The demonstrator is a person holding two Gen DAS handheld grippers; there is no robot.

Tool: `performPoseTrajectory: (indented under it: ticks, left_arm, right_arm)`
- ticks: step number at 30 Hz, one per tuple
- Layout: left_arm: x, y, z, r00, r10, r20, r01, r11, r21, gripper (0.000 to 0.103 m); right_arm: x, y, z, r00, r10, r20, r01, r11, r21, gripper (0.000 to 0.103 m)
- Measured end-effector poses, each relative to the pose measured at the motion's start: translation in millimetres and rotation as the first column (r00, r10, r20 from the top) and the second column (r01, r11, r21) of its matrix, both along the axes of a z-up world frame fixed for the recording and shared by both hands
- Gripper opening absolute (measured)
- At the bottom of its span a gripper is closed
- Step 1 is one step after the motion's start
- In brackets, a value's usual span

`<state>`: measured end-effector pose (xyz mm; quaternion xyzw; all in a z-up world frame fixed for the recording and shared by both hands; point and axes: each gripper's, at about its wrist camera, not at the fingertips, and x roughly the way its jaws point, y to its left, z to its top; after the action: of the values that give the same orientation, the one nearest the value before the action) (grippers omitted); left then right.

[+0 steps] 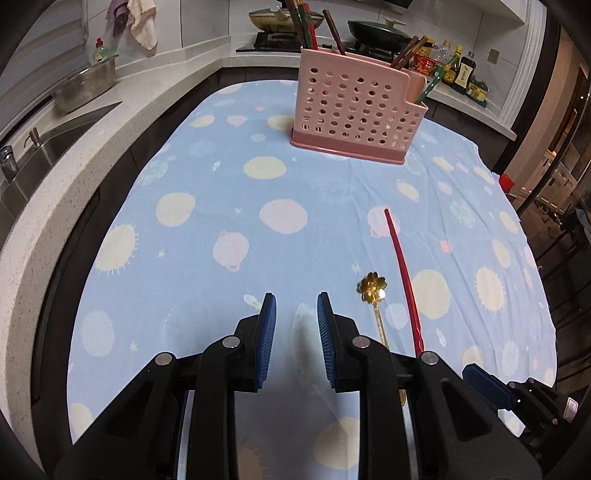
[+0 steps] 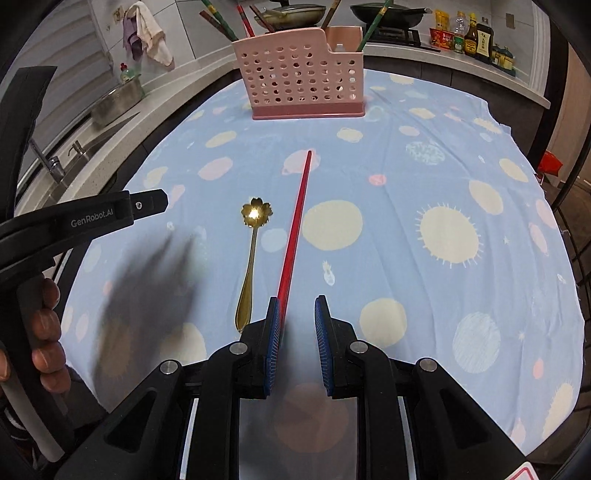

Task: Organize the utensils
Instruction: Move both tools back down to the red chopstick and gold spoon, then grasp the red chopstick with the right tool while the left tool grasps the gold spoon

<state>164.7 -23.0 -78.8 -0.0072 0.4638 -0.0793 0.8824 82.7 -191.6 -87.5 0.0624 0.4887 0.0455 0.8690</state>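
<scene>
We see a table draped in a light blue cloth printed with pale suns and planets [image 2: 406, 177]. At its far side stands a pink perforated plastic utensil holder [image 2: 301, 75], with several dark, red and green chopsticks [image 2: 243, 22] sticking up out of its compartments.

On the cloth, well apart from the holder, lie a single red chopstick [image 2: 295, 229] and a gold metal spoon with a flower-shaped bowl [image 2: 253, 251], side by side and close together, the spoon to the left of the chopstick in both views.

Our left gripper [image 1: 296, 301] hangs over bare cloth just left of the spoon, its blue-padded jaws apart with nothing between them. Our right gripper [image 2: 296, 301] sits over the near end of the red chopstick, jaws apart; the chopstick runs just by the left pad, and we cannot tell whether it touches. In the right wrist view, a hand [image 2: 46, 332] grips the left gripper's handle.
</scene>
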Motion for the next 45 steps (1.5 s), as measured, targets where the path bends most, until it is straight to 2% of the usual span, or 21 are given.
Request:
performPoseTrajectory:
  ticks: [13,22,26,31,35,39,45]
  left_arm:
    - [-24.9,6.8,-36.1,0.996,-0.007,-0.086,0.009,1.0,0.021,0.023]
    - [-28.1,8.2,-40.0,0.995,-0.011,-0.098,0.014,1.0,0.024,0.024]
    - [-29.3,6.3,-40.0,0.995,-0.017,-0.093,0.02,0.999,0.029,0.03]
    - [-30.3,0.8,-39.5,0.995,-0.03,-0.094,0.033,0.999,0.028,0.032]
    - [-32.3,-5.8,-38.4,0.995,-0.047,-0.093,0.049,0.998,0.025,0.037]
    - [-36.5,-17.0,-36.5,0.993,-0.079,-0.085,0.081,0.997,0.019,0.048]
    - [-40.8,-40.1,-37.2,0.986,-0.144,-0.085,0.145,0.989,0.001,0.051]
  right_arm:
    - [-8.5,9.3,-13.5,0.999,0.027,-0.043,-0.027,1.0,0.003,0.02]
    - [-7.6,15.7,-18.8,0.997,0.047,-0.062,-0.048,0.999,-0.004,0.02]
    - [-7.4,15.4,-19.8,0.997,0.046,-0.063,-0.046,0.999,-0.007,0.018]
    - [-6.6,8.9,-19.9,0.998,0.02,-0.063,-0.021,1.0,-0.003,0.008]
    - [-7.5,0.7,-19.2,0.998,-0.005,-0.056,0.005,1.0,-0.002,0.007]
    - [-8.6,-9.0,-17.1,0.998,-0.041,-0.045,0.041,0.999,0.002,0.007]
    - [-10.5,-21.7,-16.3,0.996,-0.083,-0.041,0.083,0.996,0.009,0.007]
